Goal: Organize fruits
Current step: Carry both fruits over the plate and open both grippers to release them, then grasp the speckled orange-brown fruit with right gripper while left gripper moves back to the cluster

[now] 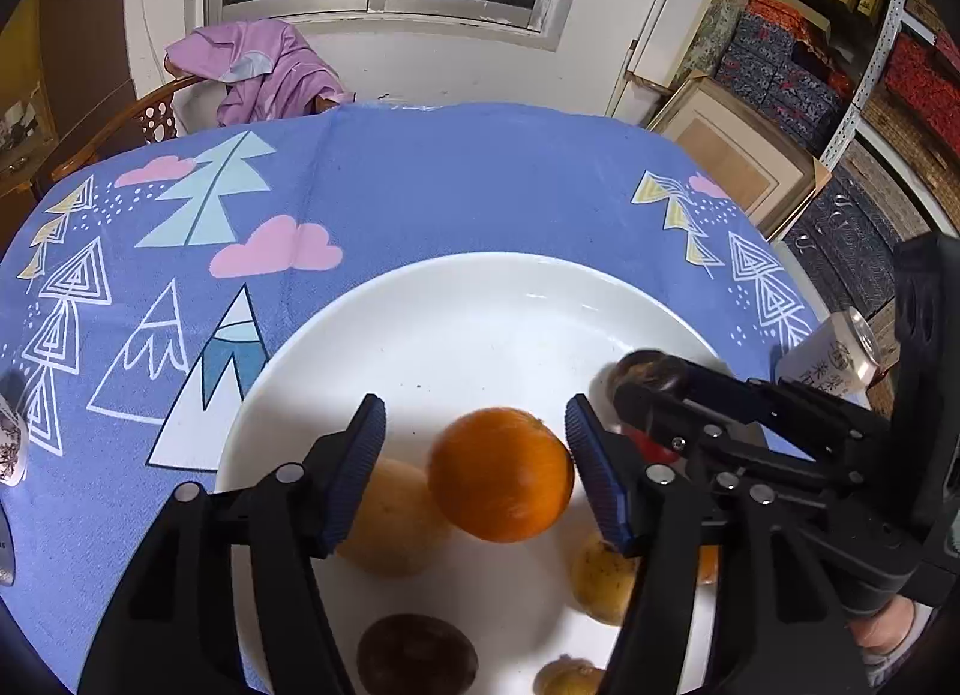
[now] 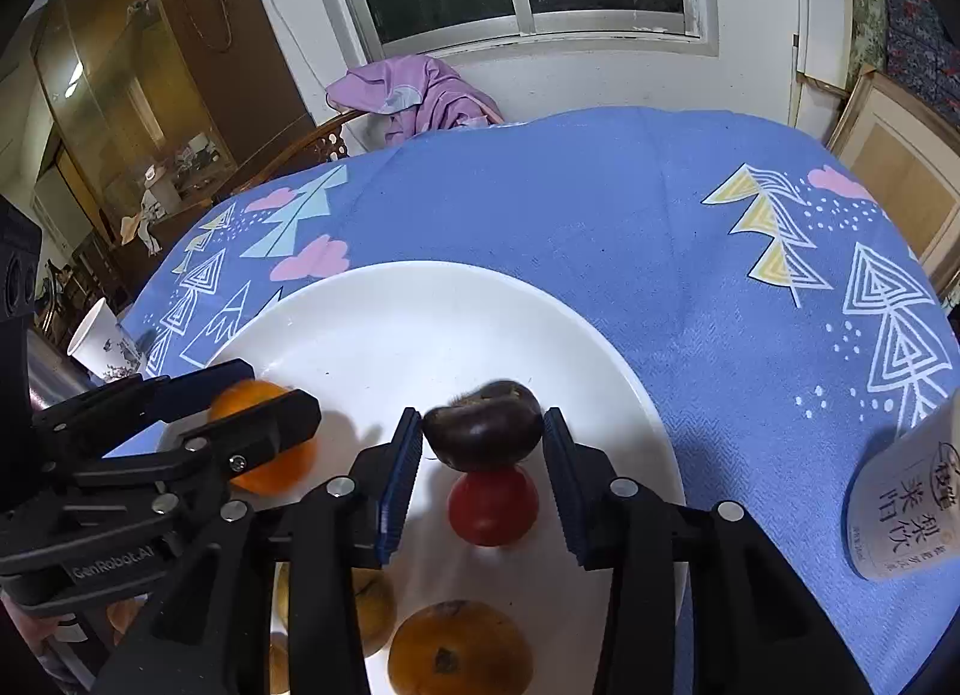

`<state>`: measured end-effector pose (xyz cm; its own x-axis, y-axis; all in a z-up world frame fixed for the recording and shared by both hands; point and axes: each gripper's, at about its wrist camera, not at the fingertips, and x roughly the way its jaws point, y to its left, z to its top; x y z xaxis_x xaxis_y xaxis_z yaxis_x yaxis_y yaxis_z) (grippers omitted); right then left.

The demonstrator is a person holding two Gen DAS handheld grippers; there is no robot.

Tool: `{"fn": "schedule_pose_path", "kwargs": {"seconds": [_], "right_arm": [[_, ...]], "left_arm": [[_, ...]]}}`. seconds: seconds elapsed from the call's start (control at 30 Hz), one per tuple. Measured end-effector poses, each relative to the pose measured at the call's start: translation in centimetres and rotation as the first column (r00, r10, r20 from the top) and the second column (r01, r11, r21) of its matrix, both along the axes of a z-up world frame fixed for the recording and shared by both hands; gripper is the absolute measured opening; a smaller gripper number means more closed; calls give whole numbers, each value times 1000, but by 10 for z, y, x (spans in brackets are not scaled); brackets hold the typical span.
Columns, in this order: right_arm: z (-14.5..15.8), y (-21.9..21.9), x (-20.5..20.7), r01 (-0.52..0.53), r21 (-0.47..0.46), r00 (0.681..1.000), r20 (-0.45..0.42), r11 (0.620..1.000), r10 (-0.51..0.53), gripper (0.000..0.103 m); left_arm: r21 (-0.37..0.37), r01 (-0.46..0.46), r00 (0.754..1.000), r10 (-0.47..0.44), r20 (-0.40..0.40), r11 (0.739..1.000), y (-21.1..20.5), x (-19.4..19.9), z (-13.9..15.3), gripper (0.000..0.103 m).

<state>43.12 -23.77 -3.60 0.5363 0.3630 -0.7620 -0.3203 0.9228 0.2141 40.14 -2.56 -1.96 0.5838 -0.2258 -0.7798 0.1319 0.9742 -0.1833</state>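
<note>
A white plate [image 1: 468, 305] on the blue patterned cloth carries several fruits. My left gripper [image 1: 475, 404] hangs over it, jaws apart. A blurred orange [image 1: 501, 473] sits between them, with a clear gap at the left pad [image 1: 360, 467]. Under it lie a tan fruit [image 1: 396, 521], a yellow-brown one [image 1: 600, 581] and a dark one [image 1: 417, 662]. My right gripper [image 2: 482, 416] is shut on a dark purple fruit [image 2: 483, 425] above the plate [image 2: 420, 305]. A red fruit [image 2: 493, 506] and another orange [image 2: 459, 650] lie below it. The two grippers are side by side.
A drink can [image 2: 906, 503] stands on the cloth right of the plate. A paper cup [image 2: 102, 341] stands at the left table edge. Behind the table is a chair with a purple garment [image 1: 258, 65]. Stacked boxes [image 1: 780, 71] fill the right side.
</note>
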Motion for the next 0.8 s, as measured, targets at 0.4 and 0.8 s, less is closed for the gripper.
{"fn": "schedule_pose_path", "kwargs": {"seconds": [0.4, 0.8], "right_arm": [[75, -42, -97, -12, 163, 984, 177, 987, -17, 61], [23, -61, -277, -97, 191, 972, 230, 977, 51, 86]], "left_arm": [[-32, -52, 984, 57, 166, 998, 40, -103, 67, 86], [53, -146, 954, 127, 273, 988, 67, -276, 20, 97]]}}
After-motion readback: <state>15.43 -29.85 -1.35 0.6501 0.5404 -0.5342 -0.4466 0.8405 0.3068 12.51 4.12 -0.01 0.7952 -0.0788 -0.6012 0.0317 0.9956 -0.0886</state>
